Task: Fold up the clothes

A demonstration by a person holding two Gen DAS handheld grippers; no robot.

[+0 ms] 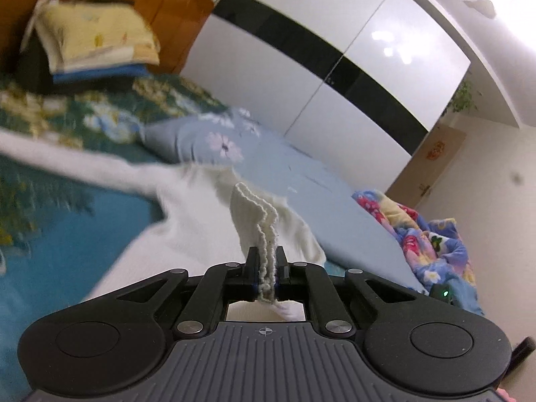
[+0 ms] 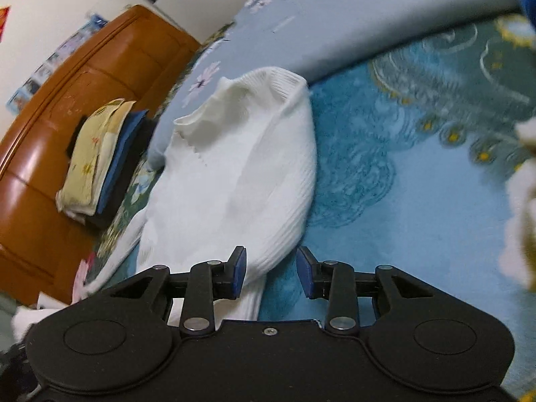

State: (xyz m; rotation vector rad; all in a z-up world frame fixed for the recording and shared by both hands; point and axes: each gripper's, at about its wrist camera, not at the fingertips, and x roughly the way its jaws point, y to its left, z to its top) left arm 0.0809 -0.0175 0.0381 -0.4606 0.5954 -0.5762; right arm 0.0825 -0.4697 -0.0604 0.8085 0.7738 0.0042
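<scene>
Left wrist view: left gripper (image 1: 267, 268) has its jaws closed tight on a doubled edge of the white sweater (image 1: 187, 221); two wavy knit layers stand up between the pads. From that pinch the cloth runs away across the bed (image 1: 67, 221), one sleeve trailing off to the far side, blurred.

Right wrist view: right gripper (image 2: 271, 269) hangs with jaws parted, holding nothing, just above the sweater's near edge; one pad sits over the knit, the other over the bedspread.

Progress, as a judgement: sweater (image 2: 234, 174) lies on the bed partly gathered, body narrowed into a long rounded shape, ribbed hem or collar band at the end farthest from the gripper. Not yet a flat compact packet; further folds look to remain. Beyond the sweater, against the headboard (image 2: 100, 67), a stack (image 2: 97, 164) of folded pieces already lies squared: pale yellow print, blue, dark.

Materials: sweater is fine ribbed knit, soft, thick, limp, with a scalloped edge. Bedspread is teal, with raised swirl pattern and gold dots. A smooth pale blue quilt (image 2: 368, 16) with flowers lies beyond the sweater. Headboard is glossy orange-brown wood.
</scene>
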